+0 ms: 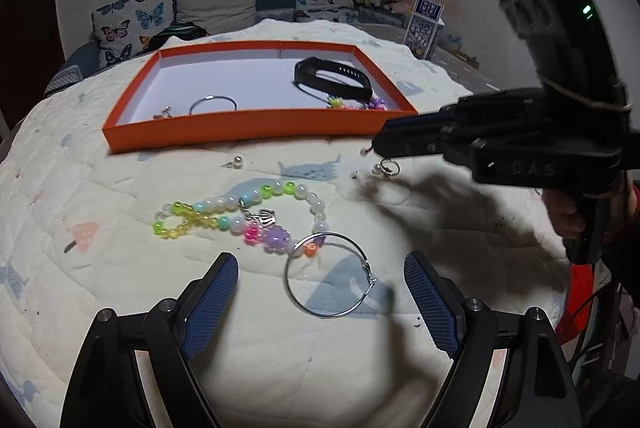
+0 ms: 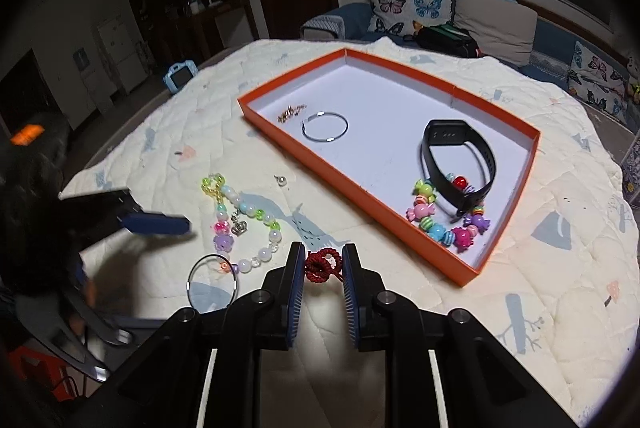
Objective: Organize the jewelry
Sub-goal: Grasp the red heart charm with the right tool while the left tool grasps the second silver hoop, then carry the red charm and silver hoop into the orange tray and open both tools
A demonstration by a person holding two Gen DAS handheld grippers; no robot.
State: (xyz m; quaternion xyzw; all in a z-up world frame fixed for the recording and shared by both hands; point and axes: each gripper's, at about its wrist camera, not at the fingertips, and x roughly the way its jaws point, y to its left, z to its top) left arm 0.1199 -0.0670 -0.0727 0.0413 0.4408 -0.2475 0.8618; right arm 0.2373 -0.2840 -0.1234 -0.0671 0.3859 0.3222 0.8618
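A dark red braided cord knot (image 2: 323, 264) sits clamped between the blue pads of the right tool (image 2: 322, 265), lifted just short of the near corner of a shallow orange cardboard tray with a white floor (image 2: 460, 270). Inside that tray lie a black rubber wristband (image 2: 460, 164), a string of candy-coloured plastic beads (image 2: 448, 224) tucked against it, a thin silver hoop (image 2: 325, 126) and a small cluster of gold-toned pieces (image 2: 289, 113) near the far corner. In front of the tray, on the cream quilted cover (image 1: 100, 188) spread over the worktop, rest a pastel bead bracelet with a silver crown charm (image 1: 240, 212), a large silver wire hoop earring (image 1: 330, 274) overlapping its end, a small pearl stud (image 1: 236, 161) and a pearl earring on a ring (image 1: 385, 168). The left tool (image 1: 320, 292) hangs spread wide over the large hoop, touching nothing. Butterfly-print cushions (image 1: 128, 24) line a sofa behind the tray.
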